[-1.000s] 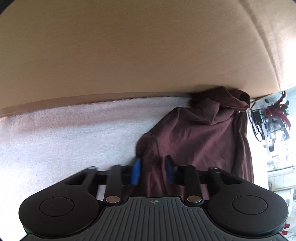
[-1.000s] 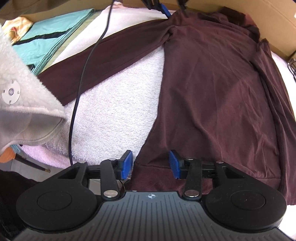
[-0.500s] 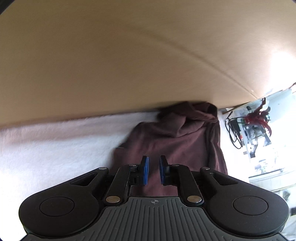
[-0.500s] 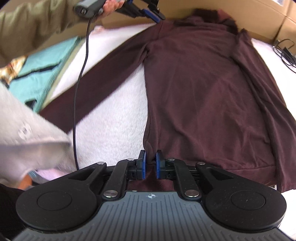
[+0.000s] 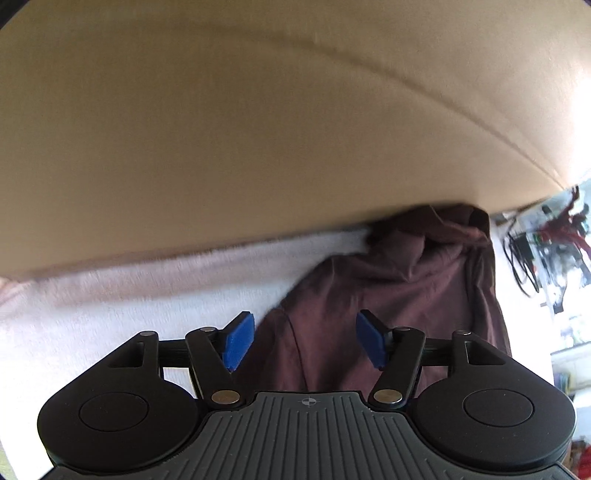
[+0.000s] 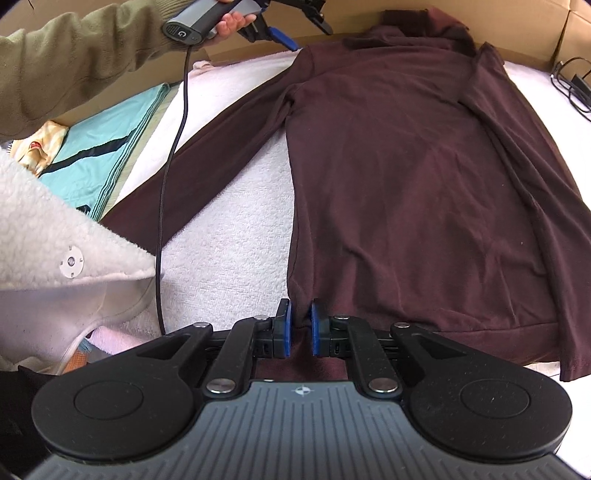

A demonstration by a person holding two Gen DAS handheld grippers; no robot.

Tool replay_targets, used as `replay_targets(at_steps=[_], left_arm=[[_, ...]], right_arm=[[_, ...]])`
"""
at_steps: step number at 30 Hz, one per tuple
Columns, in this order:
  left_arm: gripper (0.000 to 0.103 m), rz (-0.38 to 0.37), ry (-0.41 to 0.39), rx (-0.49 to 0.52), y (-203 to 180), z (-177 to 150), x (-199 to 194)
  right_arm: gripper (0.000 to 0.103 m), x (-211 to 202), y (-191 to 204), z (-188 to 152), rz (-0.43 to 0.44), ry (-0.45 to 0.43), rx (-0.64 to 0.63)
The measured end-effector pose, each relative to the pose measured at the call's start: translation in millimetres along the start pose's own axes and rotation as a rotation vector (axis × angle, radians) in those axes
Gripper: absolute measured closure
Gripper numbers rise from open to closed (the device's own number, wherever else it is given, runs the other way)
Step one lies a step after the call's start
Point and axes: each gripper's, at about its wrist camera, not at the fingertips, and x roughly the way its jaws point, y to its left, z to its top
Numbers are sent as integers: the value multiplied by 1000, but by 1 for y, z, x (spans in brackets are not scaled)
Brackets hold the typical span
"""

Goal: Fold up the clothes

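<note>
Maroon long-sleeved top (image 6: 406,177): spread flat, front down the worktop, on a white towel (image 6: 236,251); collar at twelve o'clock against a cardboard wall (image 6: 517,22), hem at six o'clock.

Right gripper (image 6: 300,328): pitched steeply down at the six o'clock hem corner, blue pads drawn narrow and pinching a small ridge of the top's hem and side seam.

Left gripper (image 5: 303,341): seen from its own camera, tilted down over the shoulder seam of the top (image 5: 388,295) near the collar; jaws have just been opening and stand wide, fabric beneath and between them, pads not pressing on it. In the right wrist view it sits at twelve o'clock, held in a hand (image 6: 232,22) with an olive sleeve (image 6: 74,62), a black cable (image 6: 173,155) trailing down to six o'clock.

Edges: cardboard wall (image 5: 258,129) runs just behind the collar, closing the twelve o'clock side. Left sleeve of the top stretches toward nine o'clock across the towel. Turquoise folded cloth (image 6: 103,147) lies beyond the towel's nine o'clock edge; white fleece garment (image 6: 55,251) overhangs at eight o'clock. Bare towel lies open between sleeve and body; three o'clock edge of the top is bunched.
</note>
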Motion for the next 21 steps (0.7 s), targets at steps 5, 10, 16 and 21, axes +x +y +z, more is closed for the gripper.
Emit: replay_targets(at_steps=[5, 10, 16, 21], left_arm=[[87, 40, 80, 25, 1, -12, 18], [103, 25, 64, -31, 4, -14, 18], [103, -25, 42, -13, -23, 0, 4], [103, -50, 28, -2, -56, 11, 10]], right_arm=[[91, 0, -4, -2, 5, -4, 25], [91, -2, -8, -3, 15, -16, 35], [91, -19, -25, -1, 20, -63, 94], [91, -32, -51, -1, -15, -90, 145]])
